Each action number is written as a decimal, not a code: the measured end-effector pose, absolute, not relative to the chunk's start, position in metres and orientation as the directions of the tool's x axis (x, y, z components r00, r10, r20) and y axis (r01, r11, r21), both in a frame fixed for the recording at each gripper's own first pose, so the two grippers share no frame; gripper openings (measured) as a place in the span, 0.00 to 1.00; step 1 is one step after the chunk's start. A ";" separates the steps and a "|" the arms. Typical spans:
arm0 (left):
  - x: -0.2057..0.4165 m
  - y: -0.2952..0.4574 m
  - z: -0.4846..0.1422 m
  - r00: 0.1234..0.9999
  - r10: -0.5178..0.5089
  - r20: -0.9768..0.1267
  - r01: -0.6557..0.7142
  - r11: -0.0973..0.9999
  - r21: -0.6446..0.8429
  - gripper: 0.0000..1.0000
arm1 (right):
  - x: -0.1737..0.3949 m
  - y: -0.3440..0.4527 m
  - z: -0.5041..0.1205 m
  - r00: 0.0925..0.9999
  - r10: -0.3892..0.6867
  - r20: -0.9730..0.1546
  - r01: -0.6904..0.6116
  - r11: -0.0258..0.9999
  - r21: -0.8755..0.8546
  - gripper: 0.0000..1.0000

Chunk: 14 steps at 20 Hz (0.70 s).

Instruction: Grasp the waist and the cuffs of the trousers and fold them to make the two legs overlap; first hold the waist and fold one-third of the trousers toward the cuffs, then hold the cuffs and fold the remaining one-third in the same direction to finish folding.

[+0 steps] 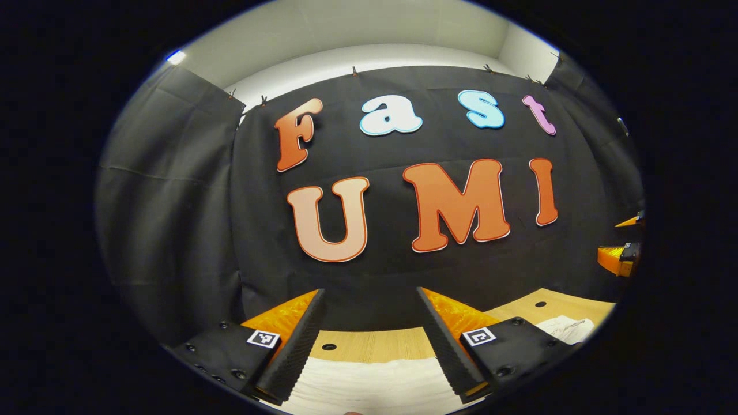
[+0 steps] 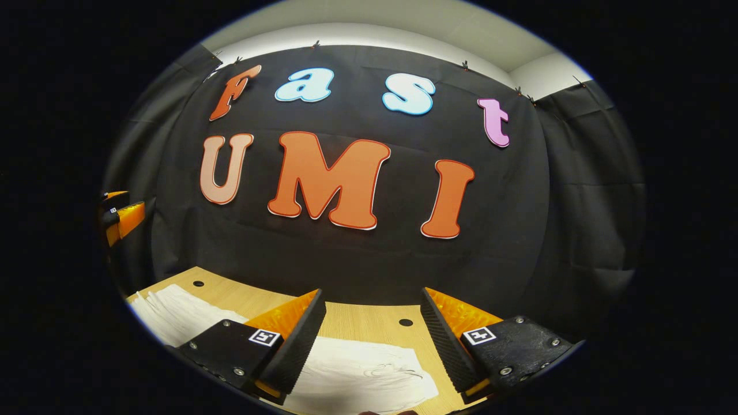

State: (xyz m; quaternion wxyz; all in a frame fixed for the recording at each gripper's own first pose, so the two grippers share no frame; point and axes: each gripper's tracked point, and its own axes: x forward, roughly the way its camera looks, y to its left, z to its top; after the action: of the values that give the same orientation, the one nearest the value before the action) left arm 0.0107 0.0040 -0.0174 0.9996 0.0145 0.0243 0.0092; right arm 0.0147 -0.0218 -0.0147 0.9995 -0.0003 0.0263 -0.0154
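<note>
While nothing sits between them yet, both sets of tongs held wide apart above the trousers: left gripper with fingers spread and raised over the near edge of the white cloth, right gripper the same, spread over a rumpled end of it. Probably poised that way to come down on the cloth from above and pinch a layer; no grasp begun, so the first fold not yet started, by the look of it.

Trousers spread flat on the table, pale and creased, reaching out to the left of the right gripper and right up under it. Seen past the left gripper too, as a broad white strip under its fingers and a small patch further to its right. Which end is waist and which cuffs: cannot tell.

Beyond the trousers, bare wooden table with small dark holes, then the black cloth wall.

Count: two grippers, one pair of trousers, one table, two holes near the right gripper, two near the left.
</note>
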 end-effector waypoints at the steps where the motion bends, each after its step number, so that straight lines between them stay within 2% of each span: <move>1: 0.011 0.005 -0.024 0.997 0.016 -0.072 -0.015 1.000 0.019 0.99 | 0.016 -0.025 -0.018 0.997 -0.034 -0.067 0.034 0.999 0.003 0.99; 7: 0.013 0.033 -0.085 0.962 0.064 -0.267 -0.080 0.995 -0.051 0.97 | 0.026 -0.044 -0.063 0.975 -0.052 -0.215 0.055 0.998 0.011 0.99; 14: -0.012 0.070 -0.145 0.875 0.152 -0.460 -0.231 0.965 -0.122 0.99 | 0.035 -0.049 -0.133 0.898 0.062 -0.435 0.038 0.975 0.219 0.99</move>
State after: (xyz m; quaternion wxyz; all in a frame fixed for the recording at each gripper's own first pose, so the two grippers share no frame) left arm -0.0120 0.0696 -0.1450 0.9643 -0.0869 0.2297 0.0993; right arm 0.0353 -0.0492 -0.1327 0.9678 0.1115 0.2255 0.0062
